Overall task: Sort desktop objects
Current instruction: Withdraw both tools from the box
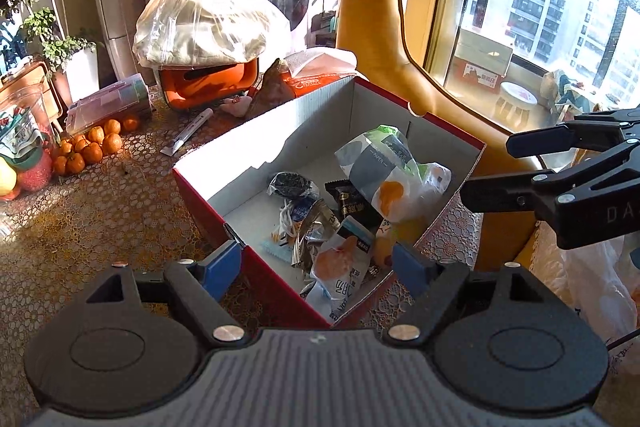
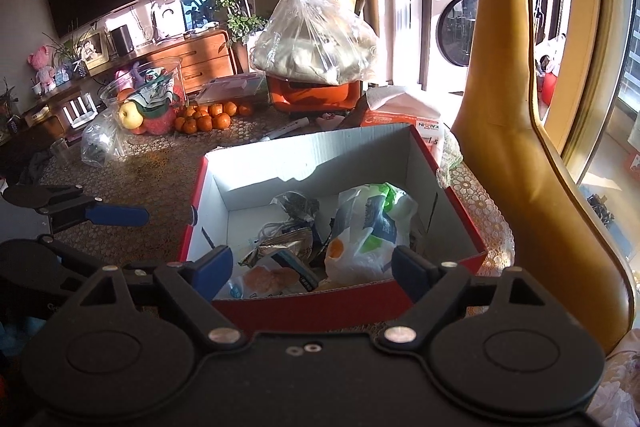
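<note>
A red cardboard box (image 1: 280, 115) with a white inside stands open on the lace-covered table (image 1: 100, 227). In it lie a tissue pack (image 1: 384, 155), a white plastic bag (image 1: 404, 195), snack packets (image 1: 340, 267) and a coiled cable (image 1: 286, 217). My left gripper (image 1: 318, 267) hovers open over the box's near corner, with nothing between its blue pads. My right gripper (image 2: 312, 267) is open too, above the box's (image 2: 320, 307) near wall, and holds nothing. In the left wrist view the right gripper (image 1: 486, 169) shows at the right of the box.
Behind the box are small oranges (image 1: 92, 147), a clear plastic case (image 1: 108, 103), a white tube (image 1: 188, 137) and a tied plastic bag (image 1: 204, 23) on an orange appliance (image 1: 208, 87). A fruit bowl (image 2: 140, 99) stands far left. A yellow chair back (image 2: 520, 107) rises at the right.
</note>
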Tool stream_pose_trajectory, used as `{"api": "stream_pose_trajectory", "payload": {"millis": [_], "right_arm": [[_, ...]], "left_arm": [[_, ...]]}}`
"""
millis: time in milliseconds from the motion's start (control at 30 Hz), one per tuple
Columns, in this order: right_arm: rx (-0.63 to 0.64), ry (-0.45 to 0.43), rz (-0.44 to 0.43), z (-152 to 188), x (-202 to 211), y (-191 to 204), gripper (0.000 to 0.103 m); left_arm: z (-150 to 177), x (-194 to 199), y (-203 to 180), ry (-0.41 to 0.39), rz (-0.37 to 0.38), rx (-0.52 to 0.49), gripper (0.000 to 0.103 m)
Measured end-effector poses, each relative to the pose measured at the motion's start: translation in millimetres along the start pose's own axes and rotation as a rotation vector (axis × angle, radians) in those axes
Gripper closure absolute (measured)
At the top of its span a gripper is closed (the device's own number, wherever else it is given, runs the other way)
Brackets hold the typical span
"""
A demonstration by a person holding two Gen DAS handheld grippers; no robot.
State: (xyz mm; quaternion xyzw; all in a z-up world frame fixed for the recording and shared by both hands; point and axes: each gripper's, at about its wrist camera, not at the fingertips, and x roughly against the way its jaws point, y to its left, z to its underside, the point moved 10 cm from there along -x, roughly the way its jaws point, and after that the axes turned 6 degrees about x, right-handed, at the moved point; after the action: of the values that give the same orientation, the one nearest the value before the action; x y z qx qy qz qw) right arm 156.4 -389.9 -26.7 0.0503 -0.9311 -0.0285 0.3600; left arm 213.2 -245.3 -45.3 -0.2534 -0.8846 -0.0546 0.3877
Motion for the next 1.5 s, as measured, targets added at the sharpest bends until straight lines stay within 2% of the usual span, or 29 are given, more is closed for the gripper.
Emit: {"api": "stream_pose_trajectory", "payload": {"millis": [167, 267, 333, 367, 400, 800, 933, 1100, 1500], "right_arm": [[0.039, -0.045, 0.014, 7.1, 10.1, 9.7, 0.01], [0.055, -0.066, 0.019, 13.0, 15.5, 14.5, 0.007], [0.063, -0.075, 0.019, 16.9, 18.4, 17.4, 0.005], [0.066, -0.08, 0.019, 19.0, 19.8, 18.7, 0.003], [0.067, -0.087, 0.02, 21.0, 21.3, 19.9, 0.001], [0.014, -0.097, 0.022, 39.6, 31.5, 14.5, 0.0], [0.007, -0.095, 0.027, 43.9, 33.5, 10.9, 0.0], [-0.003, -0.084, 0.026, 50.3, 33.0, 9.4, 0.0], [-0.03, -0.06, 0.046, 62.2, 31.5, 6.2, 0.0]], "left_arm": [[10.0, 9.3, 3.2, -0.011, -0.018, 0.013, 0.02], [16.3, 15.3, 4.0, -0.027, -0.033, 0.015, 0.016], [20.3, 18.2, 4.4, -0.033, -0.043, 0.018, 0.01], [22.6, 19.9, 4.1, -0.035, -0.045, 0.018, 0.002], [24.3, 21.2, 3.9, -0.037, -0.048, 0.017, 0.0], [39.5, 30.5, 3.2, -0.053, -0.078, 0.039, 0.0], [42.0, 31.6, 0.4, -0.052, -0.066, 0.043, 0.0], [46.1, 29.5, -3.6, -0.056, -0.081, 0.015, 0.0], [59.5, 20.1, -14.4, -0.026, -0.054, -0.037, 0.0]]}}
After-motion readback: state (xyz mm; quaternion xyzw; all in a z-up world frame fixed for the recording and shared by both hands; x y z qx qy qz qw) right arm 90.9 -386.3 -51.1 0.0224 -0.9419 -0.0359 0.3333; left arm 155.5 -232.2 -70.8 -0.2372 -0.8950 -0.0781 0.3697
